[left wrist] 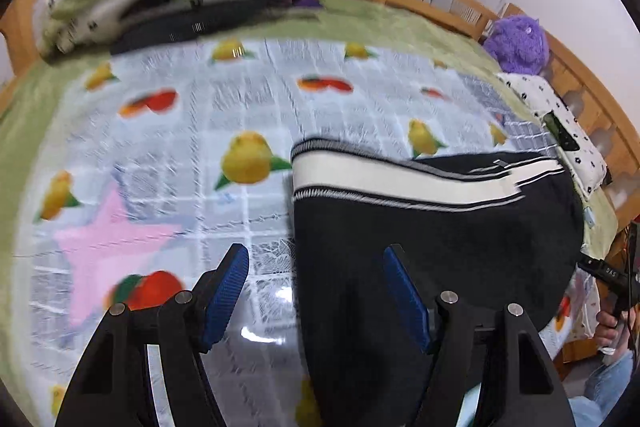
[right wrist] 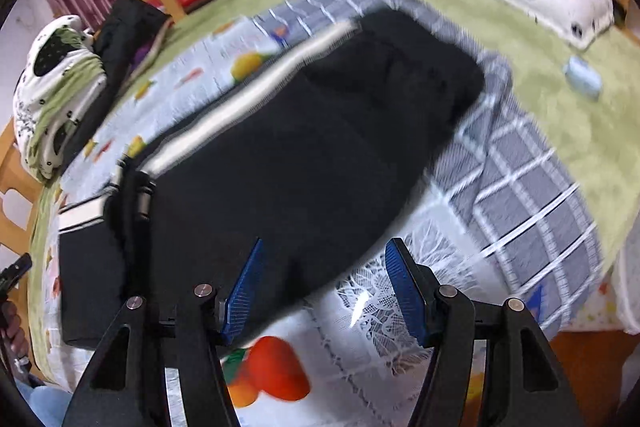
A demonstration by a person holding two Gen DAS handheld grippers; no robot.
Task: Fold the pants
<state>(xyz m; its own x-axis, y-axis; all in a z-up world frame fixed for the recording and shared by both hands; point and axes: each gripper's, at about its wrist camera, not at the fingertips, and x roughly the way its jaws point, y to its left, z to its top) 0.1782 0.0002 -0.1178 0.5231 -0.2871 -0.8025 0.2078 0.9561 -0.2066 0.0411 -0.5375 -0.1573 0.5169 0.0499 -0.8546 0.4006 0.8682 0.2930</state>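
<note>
Bed's wearing a fruit-print sheet [left wrist: 160, 131], and the black pants [right wrist: 304, 155] with the white stripe are lying folded flat on it. Left gripper [left wrist: 316, 291] is hovering wide apart over their edge; right gripper [right wrist: 324, 287] is gaping wide too, gripping nothing.

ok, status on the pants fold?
Left gripper open, right gripper open, neither holding cloth. Black pants lie flat on the fruit-print sheet. Nothing in the way.
</note>
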